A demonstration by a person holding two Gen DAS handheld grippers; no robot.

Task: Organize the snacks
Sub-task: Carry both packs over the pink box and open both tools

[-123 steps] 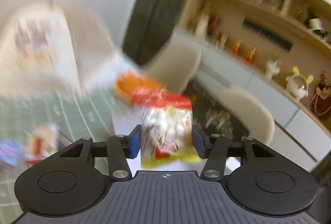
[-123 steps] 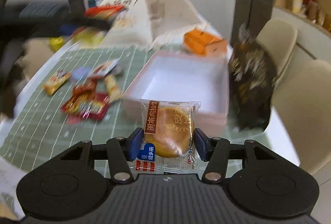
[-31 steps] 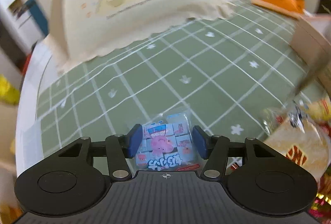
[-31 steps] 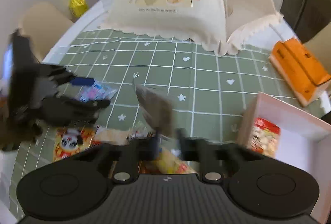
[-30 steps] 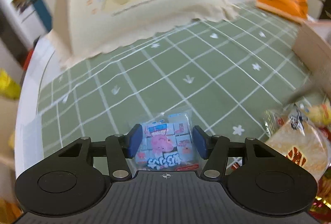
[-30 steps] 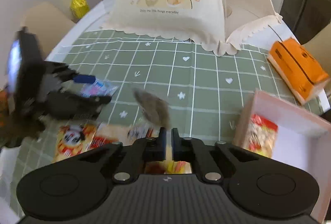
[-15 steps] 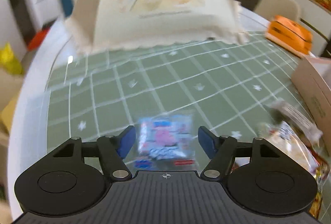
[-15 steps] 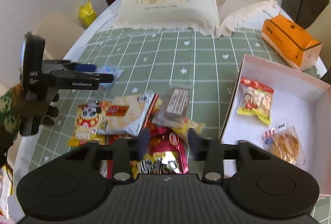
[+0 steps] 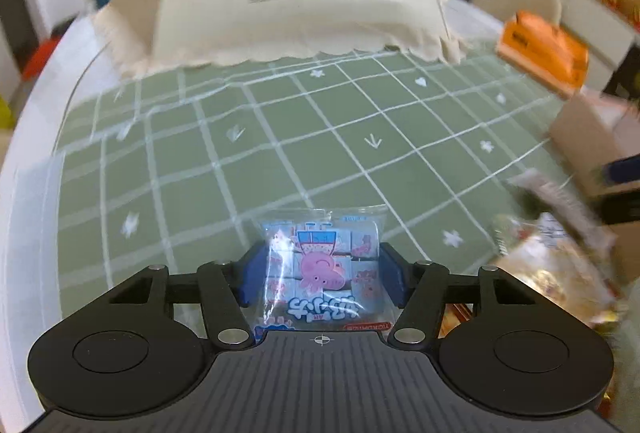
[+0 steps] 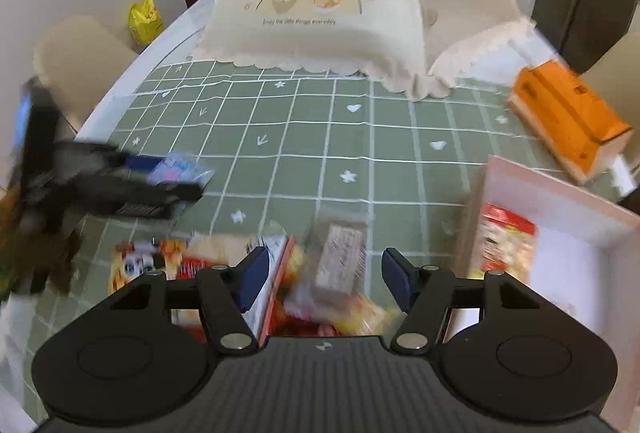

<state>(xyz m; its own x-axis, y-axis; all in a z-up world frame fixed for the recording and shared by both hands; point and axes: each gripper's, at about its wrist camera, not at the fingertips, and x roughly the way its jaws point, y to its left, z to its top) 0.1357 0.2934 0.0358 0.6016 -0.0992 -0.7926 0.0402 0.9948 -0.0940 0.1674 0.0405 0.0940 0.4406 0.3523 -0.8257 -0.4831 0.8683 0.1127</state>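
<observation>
Box (image 10: pixel 592 233): two packets in | your left gripper (image 9: pixel 320 273) pinches pig-print packet (image 9: pixel 320 273) | right gripper (image 10: pixel 320 281) spread above brown packet (image 10: pixel 338 261); pile remains.

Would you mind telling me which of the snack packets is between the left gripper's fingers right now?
It is the light blue packet with the pink cartoon pig, lying alone on the green checked mat between the blue fingers. The other snacks are piled farther right.

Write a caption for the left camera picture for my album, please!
Left gripper, jaws either side of a pink-pig snack packet on the green checked tablecloth.
</observation>
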